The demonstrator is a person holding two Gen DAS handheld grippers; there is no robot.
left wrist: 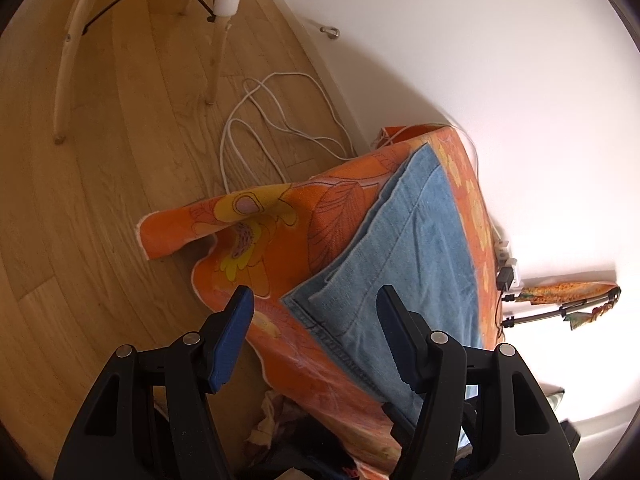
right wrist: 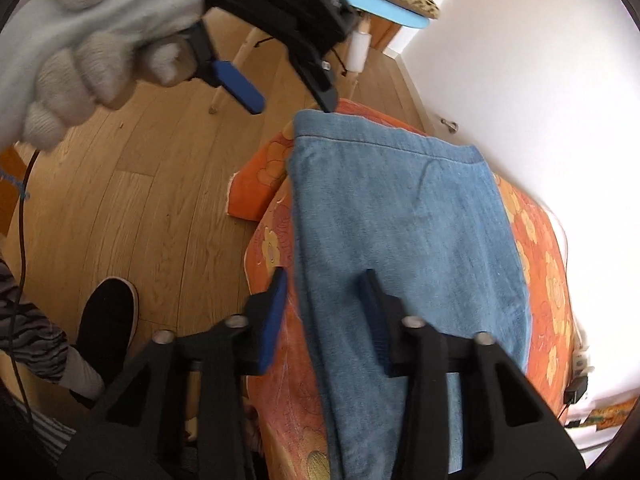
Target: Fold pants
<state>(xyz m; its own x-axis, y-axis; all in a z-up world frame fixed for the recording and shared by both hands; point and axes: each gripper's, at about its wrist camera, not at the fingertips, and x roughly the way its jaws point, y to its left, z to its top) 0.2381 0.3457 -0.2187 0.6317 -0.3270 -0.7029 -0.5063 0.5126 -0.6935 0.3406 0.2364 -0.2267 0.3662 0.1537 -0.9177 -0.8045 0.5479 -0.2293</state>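
Observation:
Light blue jeans (left wrist: 404, 256) lie folded lengthwise on a table under an orange flowered cloth (left wrist: 340, 200). My left gripper (left wrist: 316, 312) is open just above the jeans' near left corner, one pad over the cloth and one over the denim. Seen from the right wrist, a white-gloved hand (right wrist: 80, 40) holds the left gripper (right wrist: 292, 100) at the far corner of the jeans (right wrist: 400, 220). My right gripper (right wrist: 324, 308) points steeply down at the near end. The denim's left edge lies flat between its pads, which stand a narrow gap apart.
The table stands against a white wall (left wrist: 480, 60), with a power strip (left wrist: 506, 264) beside it. On the wooden floor (left wrist: 100, 200) are a white cable (left wrist: 256, 128) and chair legs (left wrist: 216, 60). A person's black shoe (right wrist: 106, 320) stands left of the table.

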